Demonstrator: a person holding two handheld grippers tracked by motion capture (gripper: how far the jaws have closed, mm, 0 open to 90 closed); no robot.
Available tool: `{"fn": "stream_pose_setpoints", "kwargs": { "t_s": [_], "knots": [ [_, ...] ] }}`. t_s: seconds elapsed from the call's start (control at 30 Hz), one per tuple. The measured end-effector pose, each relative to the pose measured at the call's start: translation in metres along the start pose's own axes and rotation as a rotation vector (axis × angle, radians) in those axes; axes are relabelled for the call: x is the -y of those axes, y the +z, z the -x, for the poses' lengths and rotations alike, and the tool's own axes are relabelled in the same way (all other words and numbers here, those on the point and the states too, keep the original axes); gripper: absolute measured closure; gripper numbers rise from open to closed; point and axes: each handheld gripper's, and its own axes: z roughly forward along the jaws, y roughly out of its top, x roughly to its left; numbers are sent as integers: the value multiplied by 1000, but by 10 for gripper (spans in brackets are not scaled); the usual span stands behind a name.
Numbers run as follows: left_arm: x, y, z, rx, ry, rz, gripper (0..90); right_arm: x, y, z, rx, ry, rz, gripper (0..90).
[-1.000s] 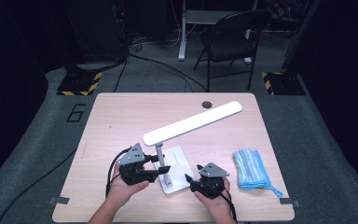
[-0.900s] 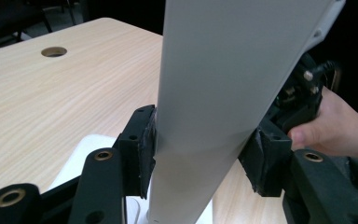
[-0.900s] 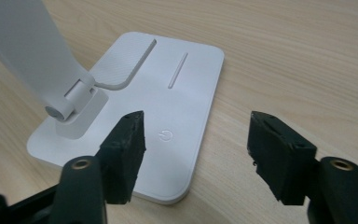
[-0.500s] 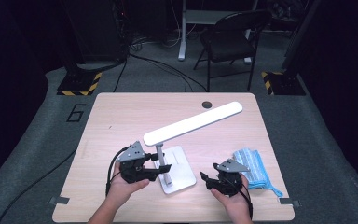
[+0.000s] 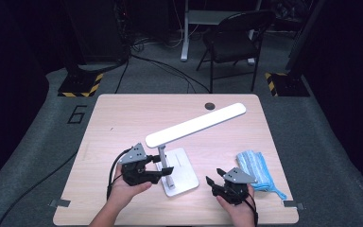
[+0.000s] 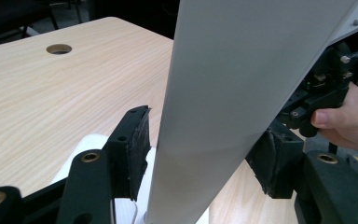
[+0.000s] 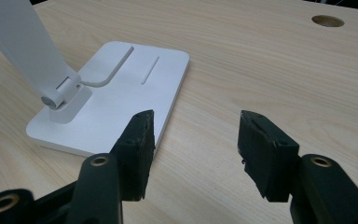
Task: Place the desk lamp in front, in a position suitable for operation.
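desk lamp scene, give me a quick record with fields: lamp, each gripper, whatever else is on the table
lamp: white desk lamp on a flat base, long head angled up and away over the table
left gripper: left gripper at the lamp's upright arm, jaws just been opening, arm between them, pads clear of it
right gripper: right gripper beside the base, jaws just been closing, nothing between them
other: folded blue cloth by the right edge; round hole near the far edge

we get even overhead light on the desk (image 5: 123,118), room behind it near black. high view soft, low detail. lamp arm (image 6: 242,93) close in the left gripper view, blurred, with a grey falloff toward its lower end. right gripper view sharp on the wood grain, shadows faint, no glare.
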Motion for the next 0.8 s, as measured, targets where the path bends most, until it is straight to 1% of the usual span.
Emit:
{"fn": "stream_pose_setpoints", "kwargs": {
  "t_s": [0.07, 0.1, 0.17, 0.23, 0.3, 0.33, 0.37, 0.4, 0.43, 0.47, 0.57, 0.63, 0.67, 0.7, 0.77, 0.8],
  "knots": [
    [0, 0, 1, -5, 7, 4, 426, 1, 0, -2, 14, -9, 7, 461],
    [0, 0, 1, -5, 8, 4, 427, 1, 0, -3, 13, 0, 5, 469],
    [0, 1, 2, -10, 8, 2, 430, 0, -1, -3, 15, -5, 7, 472],
    [0, 2, 2, -6, 0, 1, 439, 0, -3, -2, 25, -2, 3, 511],
    [0, 2, 2, 4, -12, -8, 451, 0, -4, 3, 5, 13, 10, 522],
    [0, 3, 2, 8, -13, -10, 451, 0, -6, 4, 0, 32, 5, 525],
    [0, 3, 2, 8, -7, -24, 455, 0, -7, 6, -2, 30, -1, 534],
    [0, 3, 3, -3, 5, -28, 472, 0, -7, 7, -2, 42, 3, 538],
    [0, 4, 4, -6, 5, -26, 482, 0, -8, 9, -3, 41, -1, 554],
    [0, 3, 3, -4, 5, -30, 482, 0, -9, 10, 4, 40, -9, 573],
    [0, 3, 2, 4, -5, -24, 482, 0, -12, 13, 12, 30, -9, 606],
    [0, 4, 2, 8, -6, -23, 481, 0, -13, 14, 19, 37, -3, 606],
    [-1, 4, 1, 4, -3, -22, 481, 0, -14, 15, 21, 29, -2, 606],
    [-1, 4, 2, 10, -12, -25, 480, 0, -15, 15, 30, 39, 2, 606],
    [-1, 4, 2, 10, -16, -24, 480, 0, -16, 19, 41, 38, 12, 606],
    [-1, 4, 2, 7, -12, -23, 480, 0, -18, 20, 48, 43, 9, 601]
  ]
}}
